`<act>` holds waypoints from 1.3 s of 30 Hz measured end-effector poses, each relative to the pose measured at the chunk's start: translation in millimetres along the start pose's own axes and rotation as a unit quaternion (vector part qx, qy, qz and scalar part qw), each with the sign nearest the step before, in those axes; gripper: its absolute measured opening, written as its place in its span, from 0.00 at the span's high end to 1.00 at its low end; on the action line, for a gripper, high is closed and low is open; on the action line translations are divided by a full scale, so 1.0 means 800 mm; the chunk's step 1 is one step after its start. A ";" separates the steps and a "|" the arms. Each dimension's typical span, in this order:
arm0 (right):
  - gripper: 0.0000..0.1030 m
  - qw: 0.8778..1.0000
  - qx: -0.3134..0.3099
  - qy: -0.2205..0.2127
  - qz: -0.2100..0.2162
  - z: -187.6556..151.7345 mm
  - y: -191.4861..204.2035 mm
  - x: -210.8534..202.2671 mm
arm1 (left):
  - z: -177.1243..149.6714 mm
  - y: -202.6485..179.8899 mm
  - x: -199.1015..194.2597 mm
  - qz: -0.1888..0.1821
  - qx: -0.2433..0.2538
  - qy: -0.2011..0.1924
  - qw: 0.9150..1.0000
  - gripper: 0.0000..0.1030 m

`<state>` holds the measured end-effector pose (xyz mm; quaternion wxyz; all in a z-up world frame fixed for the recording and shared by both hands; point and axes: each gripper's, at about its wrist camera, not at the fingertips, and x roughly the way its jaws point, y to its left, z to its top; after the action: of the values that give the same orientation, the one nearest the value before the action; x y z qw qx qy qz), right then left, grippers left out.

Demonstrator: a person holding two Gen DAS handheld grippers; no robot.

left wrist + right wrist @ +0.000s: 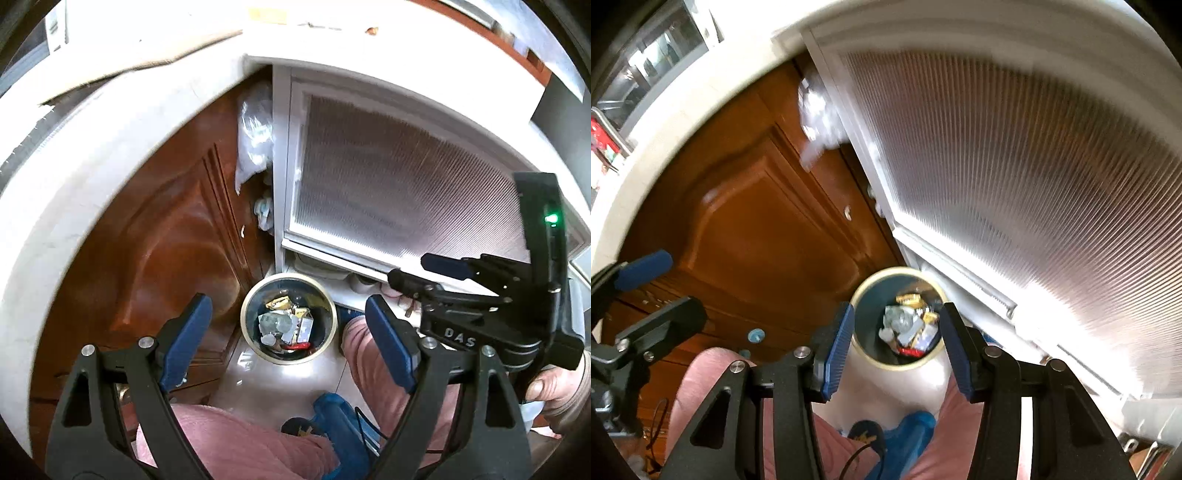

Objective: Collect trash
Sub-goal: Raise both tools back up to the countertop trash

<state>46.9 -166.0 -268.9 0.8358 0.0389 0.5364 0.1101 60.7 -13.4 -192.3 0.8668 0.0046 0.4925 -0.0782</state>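
Note:
Far below on the pale floor stands a round trash bin (242, 317) (886, 271) with a cream rim and a dark inside. Wrappers, crumpled paper and a red scrap (284, 325) (908, 325) lie in it. My left gripper (288, 332) hangs high over the bin, open, its blue pads wide apart and empty. My right gripper (897, 350) is also above the bin, open about half as wide, with nothing between its pads. Each gripper shows at the edge of the other's view: the right gripper (424, 275) and the left gripper (653, 295).
A brown wooden cabinet door (147, 240) (757, 229) stands left of the bin and a white-framed ribbed panel door (388, 177) (1015, 184) right of it. A white counter edge (74, 166) curves above. Plastic bags (255, 129) fill the gap. A person's pink trouser legs (240, 443) and blue slippers (340, 424) are below.

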 end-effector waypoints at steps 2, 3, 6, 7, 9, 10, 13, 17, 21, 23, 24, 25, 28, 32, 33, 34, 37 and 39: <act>0.52 1.000 -0.005 -0.018 0.002 0.006 0.006 -0.024 | 0.003 0.003 -0.012 -0.002 -0.004 -0.005 1.000 0.19; 0.52 1.000 -0.007 -0.026 0.003 0.008 0.009 -0.034 | 0.007 0.004 -0.020 -0.006 -0.006 -0.009 1.000 0.19; 0.52 0.999 -0.012 -0.052 0.009 0.019 0.017 -0.068 | 0.014 0.003 -0.038 -0.011 -0.005 -0.021 1.000 0.19; 0.52 0.998 -0.013 -0.059 0.011 0.023 0.020 -0.079 | 0.018 0.003 -0.046 -0.013 -0.002 -0.027 1.000 0.19; 0.52 0.997 -0.013 -0.075 0.018 0.031 0.025 -0.102 | 0.028 0.002 -0.062 -0.013 0.005 -0.039 0.999 0.19; 0.52 0.996 -0.014 -0.084 0.021 0.036 0.028 -0.116 | 0.032 0.000 -0.067 -0.014 0.006 -0.043 0.999 0.19; 0.52 0.995 -0.015 -0.098 0.027 0.051 0.040 -0.145 | 0.051 0.000 -0.085 -0.017 0.009 -0.055 0.998 0.19; 0.48 0.993 -0.020 -0.114 0.027 0.079 0.047 -0.180 | 0.080 0.002 -0.110 -0.017 0.019 -0.080 0.996 0.19; 0.44 0.990 -0.014 -0.135 0.031 0.114 0.047 -0.214 | 0.110 0.002 -0.129 -0.014 0.027 -0.098 0.995 0.19; 0.44 0.989 -0.007 -0.142 0.036 0.135 0.041 -0.231 | 0.125 0.002 -0.136 -0.013 0.029 -0.104 0.994 0.19; 0.44 0.989 -0.004 -0.143 0.041 0.145 0.039 -0.235 | 0.135 0.004 -0.140 -0.014 0.029 -0.106 0.994 0.19; 0.44 0.989 -0.001 -0.143 0.046 0.159 0.033 -0.239 | 0.145 0.005 -0.143 -0.018 0.028 -0.107 0.994 0.19; 0.43 0.989 0.003 -0.142 0.051 0.196 0.024 -0.249 | 0.174 0.010 -0.150 -0.024 0.022 -0.110 0.993 0.19; 0.41 0.988 0.009 -0.143 0.057 0.245 0.005 -0.257 | 0.217 0.015 -0.153 -0.026 0.019 -0.115 0.993 0.19; 0.41 0.988 0.012 -0.143 0.058 0.256 0.000 -0.258 | 0.231 0.017 -0.152 -0.028 0.018 -0.116 0.993 0.19; 0.40 0.988 0.014 -0.142 0.058 0.266 -0.005 -0.258 | 0.241 0.017 -0.152 -0.029 0.017 -0.116 0.993 0.19; 0.40 0.988 0.022 -0.139 0.060 0.302 -0.021 -0.259 | 0.277 0.021 -0.144 -0.034 0.014 -0.112 0.993 0.19; 0.40 0.988 0.019 -0.141 0.054 0.324 -0.031 -0.257 | 0.303 0.024 -0.134 -0.043 0.010 -0.105 0.993 0.19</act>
<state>202.6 -223.1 18.6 0.8948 0.0992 0.4127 0.1382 216.7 -1.2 22.6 0.9094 -0.0166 0.3977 -0.1203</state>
